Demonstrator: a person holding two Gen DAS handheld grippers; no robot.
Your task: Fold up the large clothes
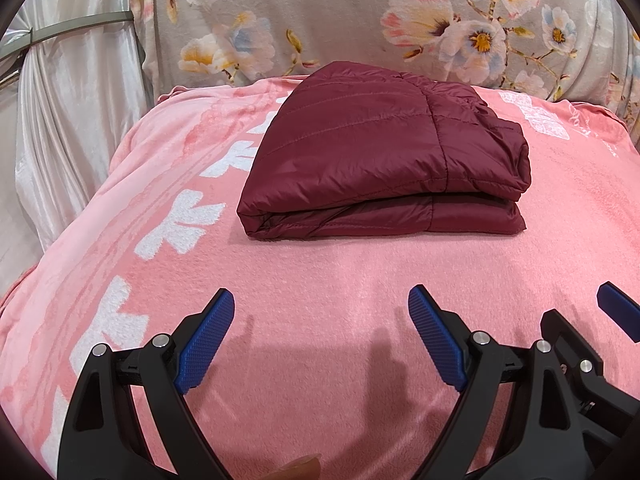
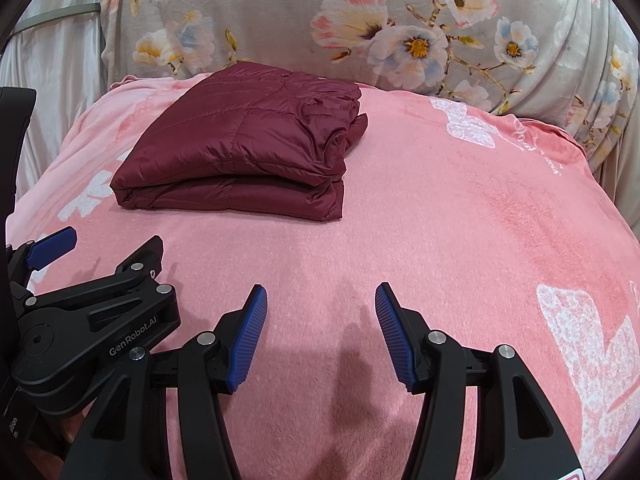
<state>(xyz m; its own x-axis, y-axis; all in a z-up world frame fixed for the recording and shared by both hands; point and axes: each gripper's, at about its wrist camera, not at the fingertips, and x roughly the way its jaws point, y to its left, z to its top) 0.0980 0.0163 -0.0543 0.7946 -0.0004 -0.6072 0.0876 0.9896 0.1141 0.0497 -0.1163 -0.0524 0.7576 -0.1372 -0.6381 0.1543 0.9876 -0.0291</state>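
A dark red quilted jacket (image 1: 380,152) lies folded into a compact stack on the pink blanket (image 1: 320,280); it also shows in the right wrist view (image 2: 240,148), toward the far left. My left gripper (image 1: 320,300) is open and empty, low over the blanket, well short of the jacket. My right gripper (image 2: 320,296) is open and empty, beside the left one and to the right of the jacket. The right gripper's finger (image 1: 616,312) shows at the left view's right edge. The left gripper's body (image 2: 100,320) shows at the right view's left.
A grey floral cloth (image 1: 360,12) rises behind the pink blanket (image 2: 460,220). A shiny white curtain (image 1: 72,100) hangs at the left. The blanket has white printed patterns (image 2: 592,332) and drops off at its left and right edges.
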